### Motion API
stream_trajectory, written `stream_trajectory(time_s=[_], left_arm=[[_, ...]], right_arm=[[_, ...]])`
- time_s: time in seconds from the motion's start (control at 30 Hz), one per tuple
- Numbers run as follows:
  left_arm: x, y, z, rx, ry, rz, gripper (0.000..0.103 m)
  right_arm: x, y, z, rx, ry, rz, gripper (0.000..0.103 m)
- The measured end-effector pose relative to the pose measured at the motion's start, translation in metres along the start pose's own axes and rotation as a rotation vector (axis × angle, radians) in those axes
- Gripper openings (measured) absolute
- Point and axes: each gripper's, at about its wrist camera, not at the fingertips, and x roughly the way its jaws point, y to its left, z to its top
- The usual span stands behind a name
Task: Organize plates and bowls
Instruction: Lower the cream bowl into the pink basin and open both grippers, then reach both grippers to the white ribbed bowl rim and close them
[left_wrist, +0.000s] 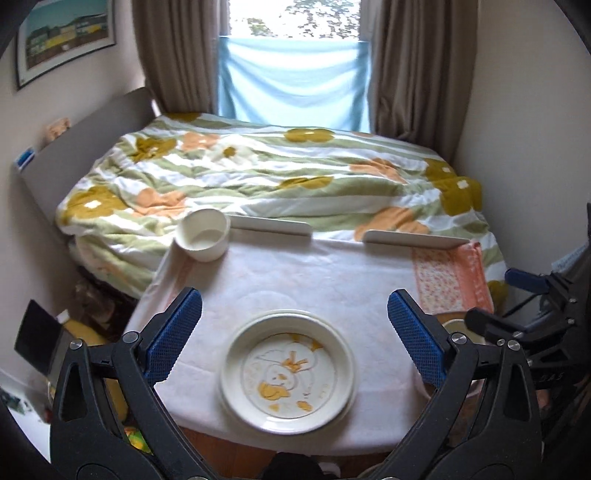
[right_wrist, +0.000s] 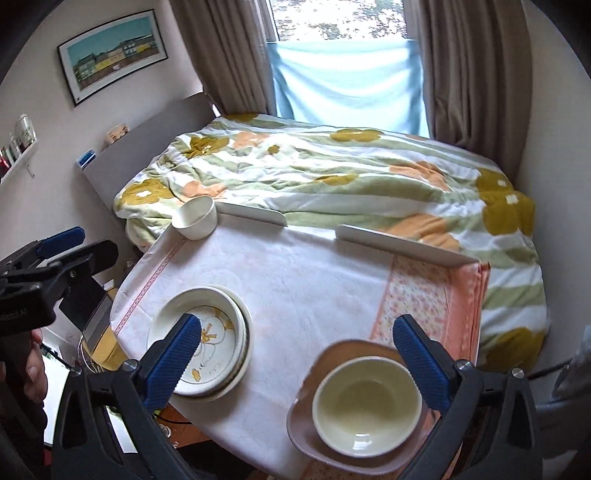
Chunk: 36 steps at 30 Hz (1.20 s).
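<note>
A stack of cream plates (left_wrist: 288, 373), the top one printed with a yellow cartoon, lies at the table's near edge. My left gripper (left_wrist: 293, 299) hangs above it, open and empty. In the right wrist view the same plate stack (right_wrist: 221, 325) sits left of a cream bowl (right_wrist: 365, 402), which rests on a pinkish plate (right_wrist: 301, 424). My right gripper (right_wrist: 297, 325) is open above them, holding nothing. A small white bowl (left_wrist: 203, 234) (right_wrist: 195, 218) stands at the far left corner. Each gripper shows in the other's view: the right gripper (left_wrist: 506, 299) and the left gripper (right_wrist: 81, 245).
The table carries a white cloth (right_wrist: 314, 280) with an orange patterned cloth (right_wrist: 424, 291) on its right side. Two low white rails (left_wrist: 269, 223) (left_wrist: 413, 238) line the far edge. A bed with a floral duvet (left_wrist: 277, 173) lies beyond. A hand (right_wrist: 33, 369) holds the left gripper.
</note>
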Motion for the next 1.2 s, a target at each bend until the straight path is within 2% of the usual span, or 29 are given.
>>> stream_trajectory(time_s=[0.07,0.1,0.2,0.37,0.6,0.77,0.83,0.9,1.0,1.07,1.17,1.2], left_arm=[[0.0,0.022,0.002,-0.034,-0.013,0.066,0.101],[0.001,0.033,0.004,-0.05,-0.014,0.072,0.101],[0.009,0.069,0.013,-0.111,-0.004,0.073,0.101],[0.041,0.13,0.034,-0.238,0.04,0.015,0.101],[0.133,0.203,0.055,-0.433,0.146,-0.038,0.1],[0.21,0.231,0.052,-0.517,0.244,-0.076,0.1],[0.237,0.236,0.047,-0.548,0.278,-0.095,0.1],[0.26,0.239,0.042,-0.571,0.305,-0.116,0.099],[0.29,0.244,0.037,-0.589,0.329,-0.129,0.088],[0.307,0.245,0.035,-0.592,0.351,-0.133,0.067],[0.324,0.246,0.031,-0.586,0.371,-0.136,0.049],[0.329,0.245,0.03,-0.583,0.376,-0.134,0.047]], right_arm=[[0.002,0.016,0.02,-0.04,-0.023,0.026,0.103],[0.004,0.025,0.03,-0.062,-0.035,0.019,0.103],[0.018,0.055,0.065,-0.155,-0.043,0.011,0.103],[0.061,0.089,0.122,-0.208,-0.003,0.091,0.103],[0.172,0.122,0.185,-0.227,0.152,0.131,0.103],[0.27,0.136,0.196,-0.2,0.281,0.185,0.102],[0.306,0.137,0.194,-0.17,0.337,0.206,0.097],[0.336,0.138,0.188,-0.145,0.387,0.22,0.086],[0.363,0.137,0.177,-0.114,0.435,0.231,0.073],[0.378,0.137,0.174,-0.106,0.452,0.236,0.068],[0.392,0.137,0.17,-0.092,0.469,0.25,0.057],[0.395,0.137,0.169,-0.088,0.473,0.255,0.053]])
